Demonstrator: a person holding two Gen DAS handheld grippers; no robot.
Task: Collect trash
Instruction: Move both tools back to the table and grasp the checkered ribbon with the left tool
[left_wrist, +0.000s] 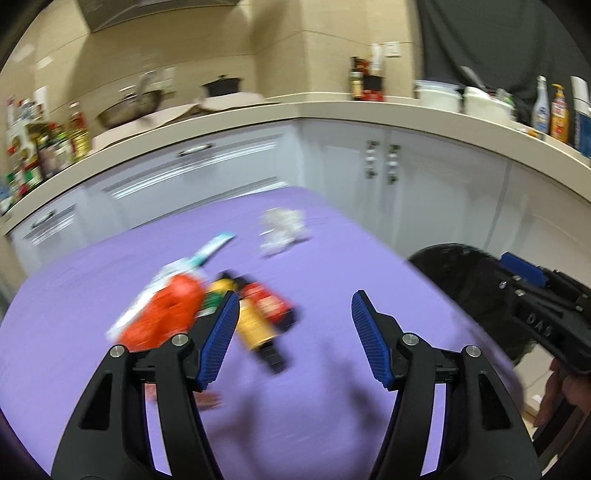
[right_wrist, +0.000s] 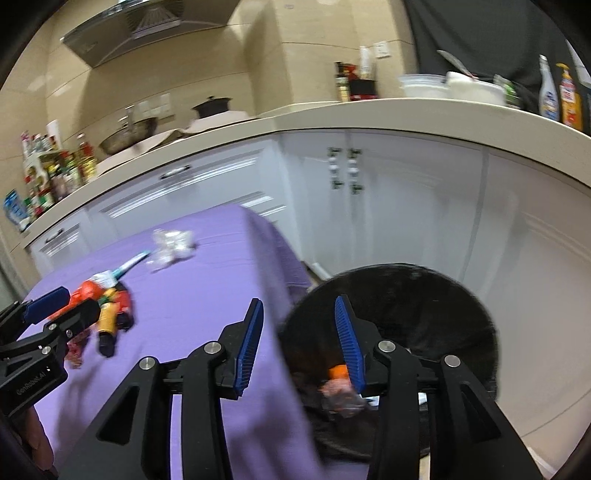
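I judge collection partly done: orange-and-clear scraps (right_wrist: 341, 387) lie in the round black bin (right_wrist: 424, 295), while the heap of red, yellow and white packets (left_wrist: 207, 310) at 10 o'clock on the purple-clothed surface (left_wrist: 332, 258) remains; both left tongs (left_wrist: 291, 332) and right tongs (right_wrist: 299, 343) gape empty.

A home kitchen: range hood (right_wrist: 140, 26), countertop (right_wrist: 369, 114), white cabinets (right_wrist: 406, 192), condiment bottles (right_wrist: 62, 170).

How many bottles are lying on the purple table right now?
2: a yellow-labelled bottle and a red-labelled bottle lie side by side, next to the orange wrapper. Blur may hide others in that pile.
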